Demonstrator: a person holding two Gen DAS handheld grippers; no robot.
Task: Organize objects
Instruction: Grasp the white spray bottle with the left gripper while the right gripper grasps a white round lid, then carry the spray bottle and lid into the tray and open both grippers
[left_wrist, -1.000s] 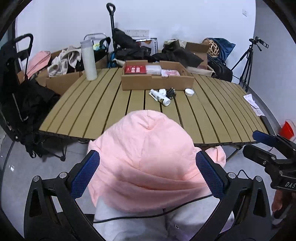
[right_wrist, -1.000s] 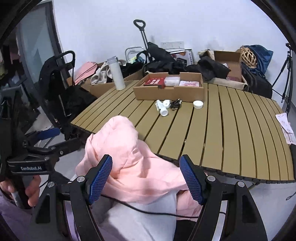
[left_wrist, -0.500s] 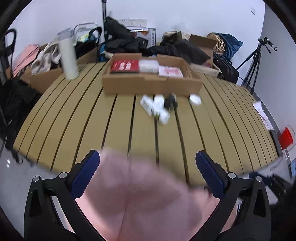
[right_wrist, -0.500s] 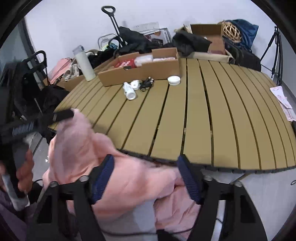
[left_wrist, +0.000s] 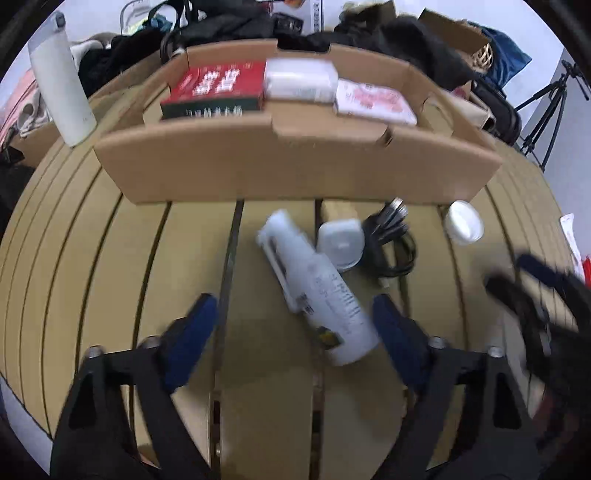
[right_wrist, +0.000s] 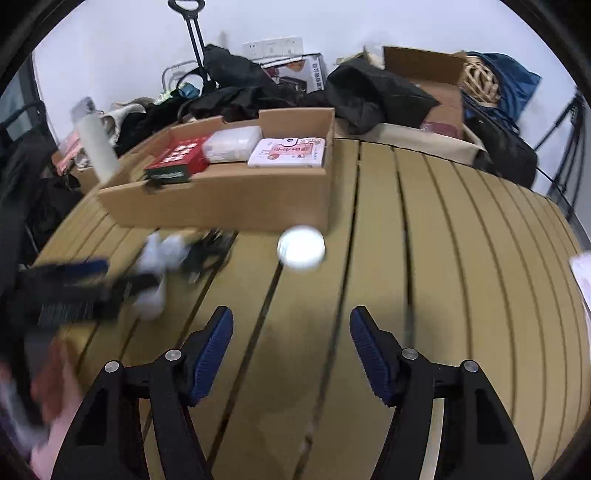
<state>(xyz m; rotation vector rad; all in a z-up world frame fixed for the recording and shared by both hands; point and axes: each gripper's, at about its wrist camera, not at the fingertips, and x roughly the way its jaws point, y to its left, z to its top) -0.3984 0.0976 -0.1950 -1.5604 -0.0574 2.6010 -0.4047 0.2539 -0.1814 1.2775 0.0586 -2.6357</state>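
Note:
A white bottle (left_wrist: 317, 288) lies on its side on the slatted table (left_wrist: 110, 258). Its lower end sits between the fingers of my left gripper (left_wrist: 293, 310), close to the right pad but not pressed; the jaws are closing. Beside the bottle are a small white square container (left_wrist: 341, 243), a coiled black cable (left_wrist: 391, 240) and a round white jar (left_wrist: 463, 227). Behind them a cardboard tray (left_wrist: 295, 166) holds a red box (left_wrist: 218, 88), a white box (left_wrist: 301, 83) and a pink packet (left_wrist: 373, 101). My right gripper (right_wrist: 291, 321) is open and empty over the table, short of the round white jar (right_wrist: 301, 247).
A tall white flask (left_wrist: 61, 81) stands left of the tray. Dark bags, clothes and cardboard boxes (right_wrist: 424, 66) crowd the table's far side, with a tripod (left_wrist: 550, 110) at the right. A sheet of paper (right_wrist: 581, 273) lies at the table's right edge.
Both grippers have swept forward and down from over the pink garment to low over the table. The garment is no longer between the jaws. The left jaws stand narrower.

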